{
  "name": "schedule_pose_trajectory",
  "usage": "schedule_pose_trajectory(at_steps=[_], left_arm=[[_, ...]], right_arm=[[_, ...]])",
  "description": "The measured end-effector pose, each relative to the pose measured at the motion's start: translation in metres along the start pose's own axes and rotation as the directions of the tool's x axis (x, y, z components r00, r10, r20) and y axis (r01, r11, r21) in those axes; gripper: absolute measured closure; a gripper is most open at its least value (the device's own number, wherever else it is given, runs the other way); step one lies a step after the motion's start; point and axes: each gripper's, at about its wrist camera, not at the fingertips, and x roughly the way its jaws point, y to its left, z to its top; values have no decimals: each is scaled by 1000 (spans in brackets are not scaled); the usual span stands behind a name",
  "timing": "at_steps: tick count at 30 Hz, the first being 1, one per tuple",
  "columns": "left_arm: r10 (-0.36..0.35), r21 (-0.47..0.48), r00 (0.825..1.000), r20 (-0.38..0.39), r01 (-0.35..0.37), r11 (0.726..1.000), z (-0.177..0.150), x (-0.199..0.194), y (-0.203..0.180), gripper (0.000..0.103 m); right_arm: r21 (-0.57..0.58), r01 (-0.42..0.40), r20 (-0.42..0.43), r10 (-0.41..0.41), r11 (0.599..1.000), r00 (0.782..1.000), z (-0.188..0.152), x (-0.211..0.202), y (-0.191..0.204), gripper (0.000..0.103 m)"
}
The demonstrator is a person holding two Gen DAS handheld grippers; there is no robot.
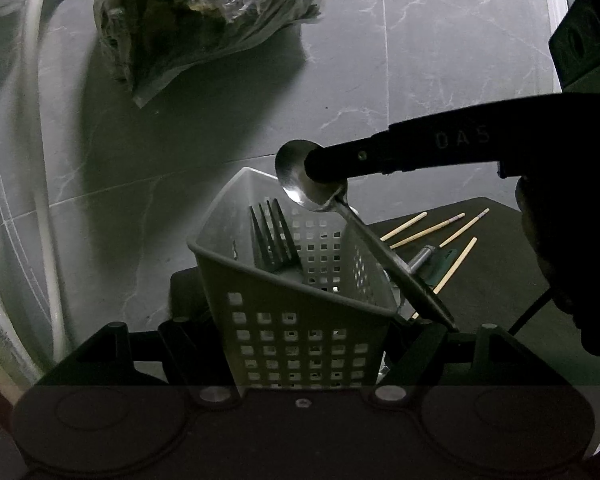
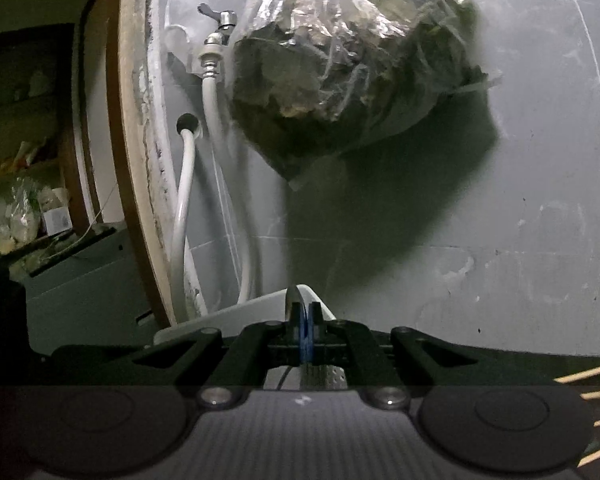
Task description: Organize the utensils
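Landmark: the holder (image 1: 300,320), a pale perforated caddy, tilted, clamped between the left gripper (image 1: 304,354) jaws.
Left gripper: clenched on the holder's lower walls, keeping it steady.
Right gripper (image 1: 324,168): pinched tight on the spoon (image 1: 300,184) at the bowl, handle pointing down.
Spoon: and here it hangs, bowl above the holder's far rim, handle slanting down outside the holder's right wall; the tip looks not yet inside.
Right wrist view: closed fingers (image 2: 318,316) grip the spoon edge-on, the holder's rim just past them.
Done so far: one fork (image 1: 274,240) stands in the holder, prongs up.
Left to do: the spoon, I reckon, plus four chopsticks (image 1: 428,232) and a metal-handled tool (image 1: 418,260), all lying on the dark table (image 1: 500,280) right of the holder.
In the way: the holder's right wall sits between handle and opening; the handle likely must swing over the rim.
Around: a plastic bag (image 1: 204,12) of dark stuff beyond the holder, a white hose (image 1: 36,160) and a tap (image 2: 220,24) off to its left.
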Motion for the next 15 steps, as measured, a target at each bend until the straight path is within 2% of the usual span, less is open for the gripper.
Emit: schedule_pose_trajectory(at_steps=[6, 11, 13, 15], left_arm=[[3, -1, 1000, -1, -3, 1000, 0, -1, 0, 27], [5, -2, 1000, -1, -5, 1000, 0, -1, 0, 27], [5, -2, 1000, -1, -5, 1000, 0, -1, 0, 27], [6, -4, 1000, -2, -6, 1000, 0, -1, 0, 27]], right_arm=[[58, -26, 87, 21, 998, 996, 27, -8, -5, 101], [75, -41, 229, 23, 996, 973, 63, -10, -6, 101], [66, -19, 268, 0, 998, 963, 69, -5, -4, 101], [56, 19, 273, -33, 998, 961, 66, 4, -2, 101]])
